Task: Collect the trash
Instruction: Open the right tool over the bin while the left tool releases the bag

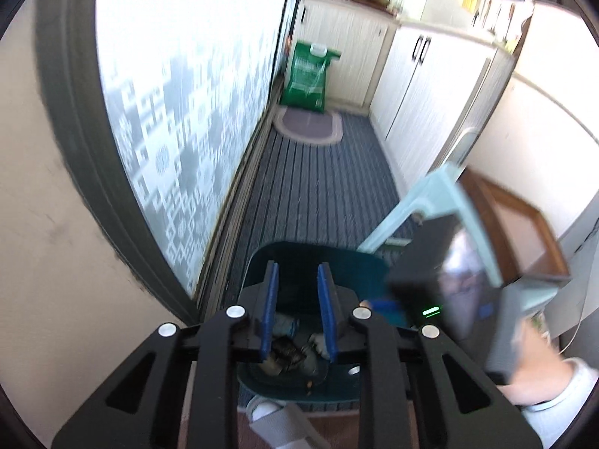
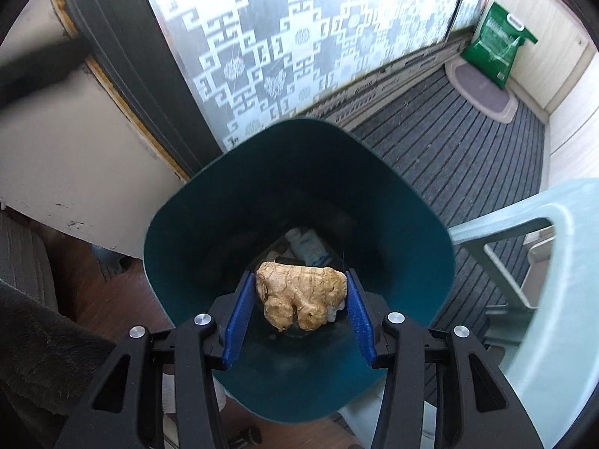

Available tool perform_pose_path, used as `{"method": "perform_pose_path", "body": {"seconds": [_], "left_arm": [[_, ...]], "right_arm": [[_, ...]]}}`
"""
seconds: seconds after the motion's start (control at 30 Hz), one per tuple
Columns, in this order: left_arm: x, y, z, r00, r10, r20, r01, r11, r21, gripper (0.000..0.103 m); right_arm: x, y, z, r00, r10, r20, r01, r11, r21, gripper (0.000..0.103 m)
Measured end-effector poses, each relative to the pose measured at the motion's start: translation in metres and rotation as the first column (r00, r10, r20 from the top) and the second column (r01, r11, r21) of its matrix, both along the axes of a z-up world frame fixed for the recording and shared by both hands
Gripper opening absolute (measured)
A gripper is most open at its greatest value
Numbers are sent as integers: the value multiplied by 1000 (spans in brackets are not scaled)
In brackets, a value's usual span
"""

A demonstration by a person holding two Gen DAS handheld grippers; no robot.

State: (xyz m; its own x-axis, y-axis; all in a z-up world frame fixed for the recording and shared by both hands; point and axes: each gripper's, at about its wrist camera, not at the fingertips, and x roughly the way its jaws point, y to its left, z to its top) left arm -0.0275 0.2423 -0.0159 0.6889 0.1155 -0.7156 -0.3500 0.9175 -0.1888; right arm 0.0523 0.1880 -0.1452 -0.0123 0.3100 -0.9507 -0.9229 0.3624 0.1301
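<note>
A dark teal bin stands on the floor right under my right gripper. That gripper is shut on a crumpled tan paper wad, which hangs over the bin's mouth. A white wrapper and other scraps lie at the bottom. In the left wrist view my left gripper hovers over the same bin. Its blue pads stand close together with nothing between them, and dark trash shows through the gap. The right gripper's blurred body and the hand holding it are just to the right.
A pale green plastic chair stands against the bin's right side. A patterned glass door runs along the left. Striped carpet leads to a grey mat, a green bag and white cabinets. A slippered foot is below.
</note>
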Motion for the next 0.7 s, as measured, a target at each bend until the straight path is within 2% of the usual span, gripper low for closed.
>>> {"method": "perform_pose_path", "body": {"seconds": [0.17,0.3,0.33,0.4,0.43,0.7], "left_arm": [[-11,-4,25,997,-3,72,3,1000,8,20],[-14,-9,38,995,-13,100,10,1000,23,20],[-14,-12,41,994,-17,107,14,999,32,20],[-16,-15,43,993,-23,115,19,999,39,20],[-16,-17,45,992,-26,120,22,999,39,20],[-22,-26,62,985,-48,164,41,998,45,20]], "right_arm": [[-3,2,-17,1000,-6,-27,5,999,-35,49],[-5,1,-22,1000,1,-28,-2,999,-52,49],[-5,1,-22,1000,2,-25,-4,999,-54,46],[-5,0,-20,1000,4,-17,-5,999,-50,35],[-5,-1,-18,1000,3,-13,-3,999,-46,33],[-6,-13,21,999,-16,33,15,999,43,28]]}}
